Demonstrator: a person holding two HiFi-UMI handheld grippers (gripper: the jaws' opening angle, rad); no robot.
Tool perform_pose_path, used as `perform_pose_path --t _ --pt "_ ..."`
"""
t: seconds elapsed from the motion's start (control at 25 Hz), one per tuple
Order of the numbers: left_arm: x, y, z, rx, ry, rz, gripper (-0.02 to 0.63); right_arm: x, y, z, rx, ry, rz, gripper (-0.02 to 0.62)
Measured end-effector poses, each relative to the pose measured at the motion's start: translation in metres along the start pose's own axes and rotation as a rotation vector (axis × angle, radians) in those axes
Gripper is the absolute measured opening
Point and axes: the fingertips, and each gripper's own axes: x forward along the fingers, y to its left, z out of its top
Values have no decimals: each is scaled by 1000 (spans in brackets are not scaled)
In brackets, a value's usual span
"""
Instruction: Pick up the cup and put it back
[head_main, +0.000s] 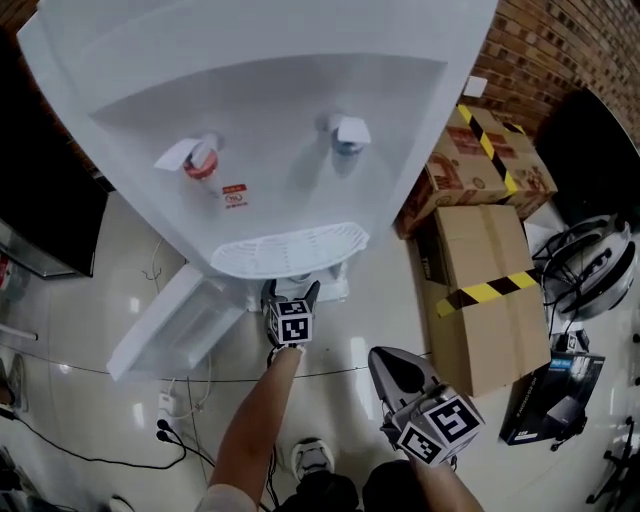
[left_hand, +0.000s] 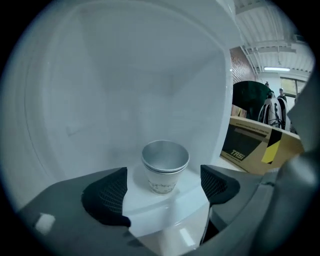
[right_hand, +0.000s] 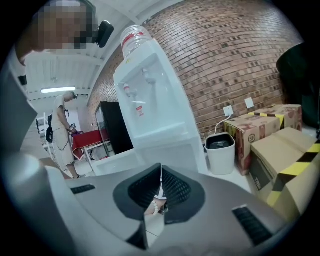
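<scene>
A white paper cup (left_hand: 165, 172), seemingly two nested, stands upright on a white shelf (left_hand: 150, 215) inside the water dispenser (head_main: 260, 130). My left gripper (left_hand: 162, 190) is open; its dark pads (left_hand: 107, 197) sit wide on either side of the cup and just short of it, touching nothing. In the head view the left gripper (head_main: 290, 295) reaches under the drip tray (head_main: 290, 250) and the cup is hidden. My right gripper (head_main: 397, 372) hangs lower right, away from the dispenser, shut with nothing held; its pads (right_hand: 172, 190) meet in the right gripper view.
The dispenser's lower door (head_main: 175, 325) hangs open to the left. Cardboard boxes with yellow-black tape (head_main: 490, 290) stand to the right, and a small white bin (right_hand: 220, 150) sits by the brick wall. Cables and a power strip (head_main: 165, 410) lie on the floor. A person (right_hand: 62, 130) stands far off.
</scene>
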Motion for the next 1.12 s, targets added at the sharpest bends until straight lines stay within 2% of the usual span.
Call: perform_pose_path --t 0.16,0.36,0.52,0.64,0.76,0.96,1.12 --pt "18 -1 -10 1 3 2 463 4 -6 -14 9 19 -11 17" --pt "30 0 1 -9 -63 -3 463 5 -16 -25 19 39 -28 17" --pt "34 -1 11 14 -96 -12 424 6 -21 -31 31 45 -41 17" --pt "33 1 15 29 -110 -9 351 7 -22 -30 32 38 -45 17" --pt "30 2 17 15 -119 -13 349 7 -24 -26 30 28 -49 15" --pt "1 -7 29 5 -133 -53 349 -4 -25 -18 59 27 -70 12" --pt "-61 -16 29 2 -79 -68 348 -25 -10 13 61 55 -70 6"
